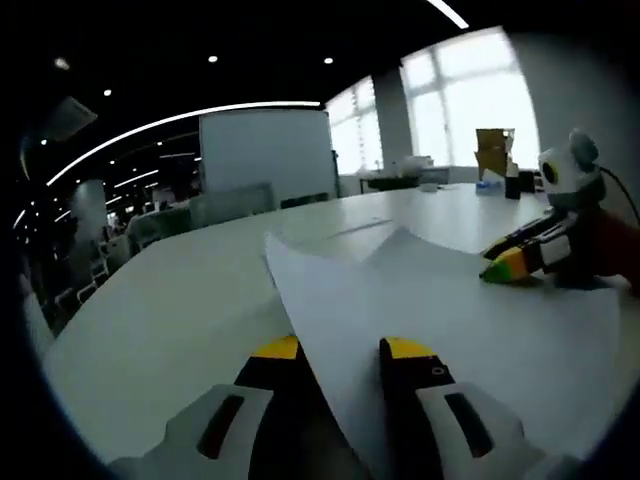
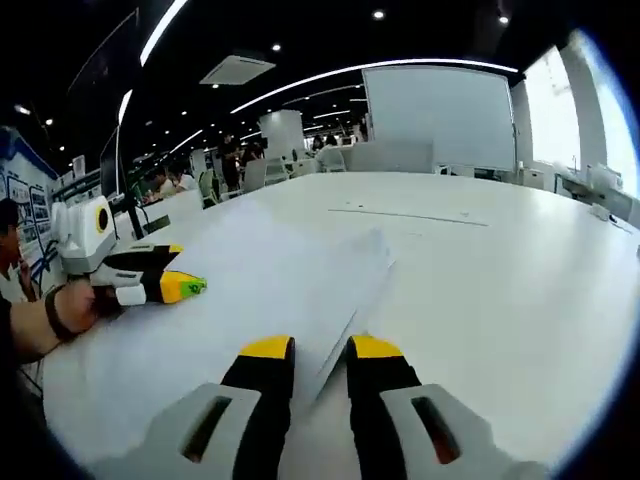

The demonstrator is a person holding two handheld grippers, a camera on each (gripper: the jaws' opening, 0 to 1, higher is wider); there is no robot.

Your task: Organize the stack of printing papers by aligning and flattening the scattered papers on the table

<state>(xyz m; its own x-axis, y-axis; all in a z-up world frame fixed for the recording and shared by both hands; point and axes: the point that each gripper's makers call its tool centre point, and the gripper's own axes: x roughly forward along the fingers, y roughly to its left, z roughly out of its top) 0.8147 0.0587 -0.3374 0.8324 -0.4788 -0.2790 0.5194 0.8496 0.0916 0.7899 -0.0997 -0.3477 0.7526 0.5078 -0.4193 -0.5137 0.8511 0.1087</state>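
A loose stack of white printing papers lies fanned on the white table, with corners sticking out at uneven angles. My left gripper is open, and the stack's left edge runs up between its yellow-tipped jaws. The right gripper comes in from the right, resting on the stack's far side. In the right gripper view the papers spread to the left, and my right gripper stands open around their near right edge. The left gripper sits on the papers at the left.
A hand holds the left gripper. The table stretches far ahead, bare of objects. A large whiteboard stands beyond it. A cardboard piece and a dark bottle sit by the windows. Chairs and desks fill the background.
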